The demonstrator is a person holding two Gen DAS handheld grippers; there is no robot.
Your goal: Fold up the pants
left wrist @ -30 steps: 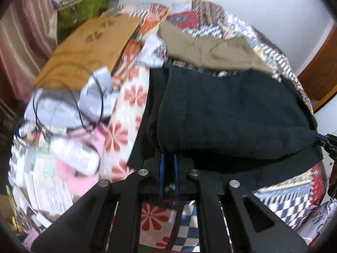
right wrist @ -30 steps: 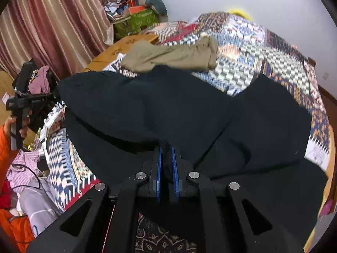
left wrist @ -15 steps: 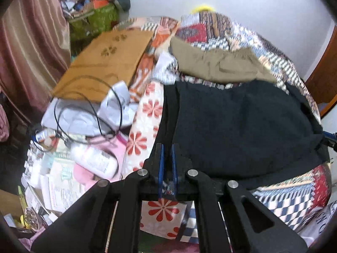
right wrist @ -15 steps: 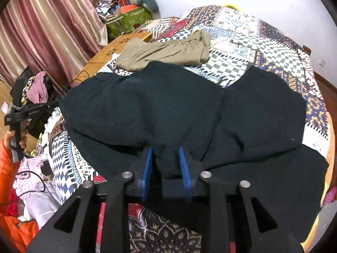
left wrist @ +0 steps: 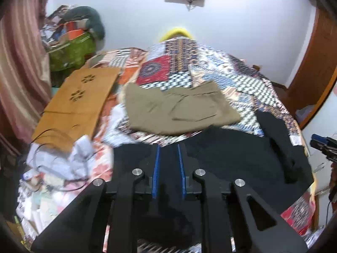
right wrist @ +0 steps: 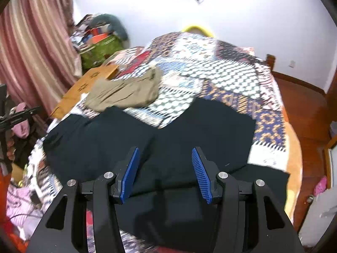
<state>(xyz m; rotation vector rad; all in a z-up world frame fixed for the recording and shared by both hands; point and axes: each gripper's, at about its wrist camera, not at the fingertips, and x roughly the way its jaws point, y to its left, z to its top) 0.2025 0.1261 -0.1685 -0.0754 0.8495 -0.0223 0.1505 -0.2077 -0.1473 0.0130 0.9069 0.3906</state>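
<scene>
Black pants (left wrist: 231, 158) lie spread over the near part of the patchwork bed (left wrist: 231, 80), one half laid over the other. My left gripper (left wrist: 167, 147) hovers above their left edge. Its jaws are opening, the blue pads a narrow gap apart, and no cloth is pinched between them. In the right wrist view the black pants (right wrist: 221, 130) fill the foreground. My right gripper (right wrist: 165, 149) hangs over their near edge, its jaws opening wide with nothing between them. Folded khaki pants (left wrist: 179, 109) rest farther up the bed, just past the black ones.
A brown paper bag (left wrist: 80, 103) lies on the bed's left side. Below it sit tangled cables and papers (left wrist: 59, 164). A green bag (left wrist: 71, 50) and a striped curtain (left wrist: 16, 63) stand at the far left. Wooden floor (right wrist: 305, 109) runs along the bed's right.
Both grippers were shut on the black pants' near edge. They have since let go, parted their jaws, risen and pulled back. The pants now lie flat on the bed.
</scene>
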